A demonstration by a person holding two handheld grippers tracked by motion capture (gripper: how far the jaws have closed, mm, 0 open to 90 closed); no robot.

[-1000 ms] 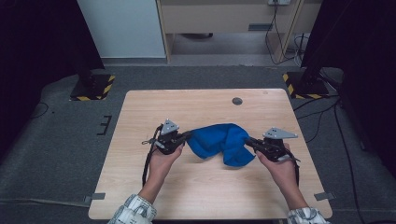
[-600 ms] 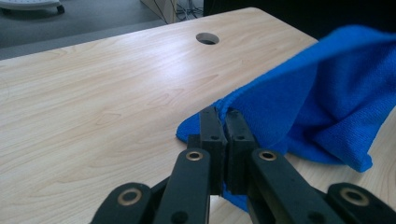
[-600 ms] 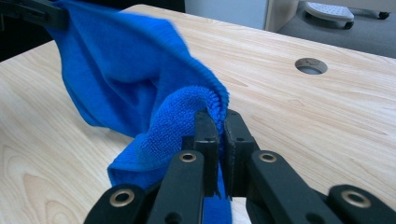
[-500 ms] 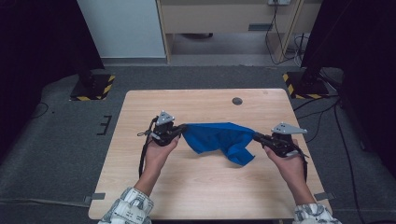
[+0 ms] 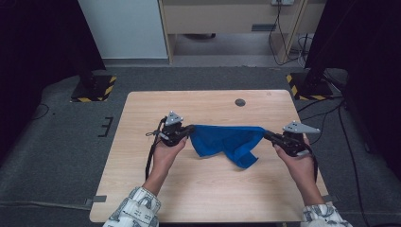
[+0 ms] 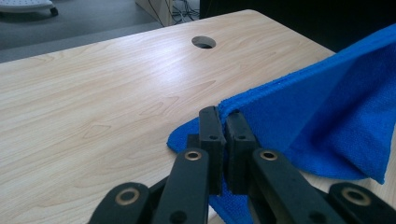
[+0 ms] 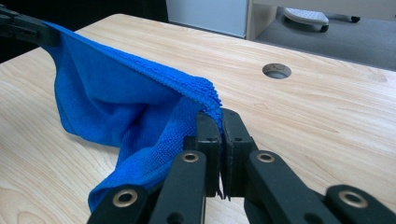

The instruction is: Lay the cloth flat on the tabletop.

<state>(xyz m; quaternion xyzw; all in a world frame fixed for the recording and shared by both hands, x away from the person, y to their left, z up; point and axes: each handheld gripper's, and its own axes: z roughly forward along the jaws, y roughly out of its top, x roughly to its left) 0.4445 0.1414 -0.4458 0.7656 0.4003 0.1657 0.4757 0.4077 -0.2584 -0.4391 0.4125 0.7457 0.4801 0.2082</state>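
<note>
The wooden table point(image 5: 198, 189) is spanned near its middle by a blue cloth point(image 5: 227, 141), held stretched above the top between two grippers, its upper hem pulled taut while the lower part sags and a loose flap hangs toward the wood. It is judged light, soft and limp terry — unbreakable, but prone to droop and slip from a shallow pinch, so it is best taken at the corners, deep over the thick hem. The left gripper point(image 6: 223, 122) is clamped on one corner, jaws pressed together on the fabric; the right gripper point(image 7: 219, 122) is likewise closed on the opposite corner — both grips look narrow.
</note>
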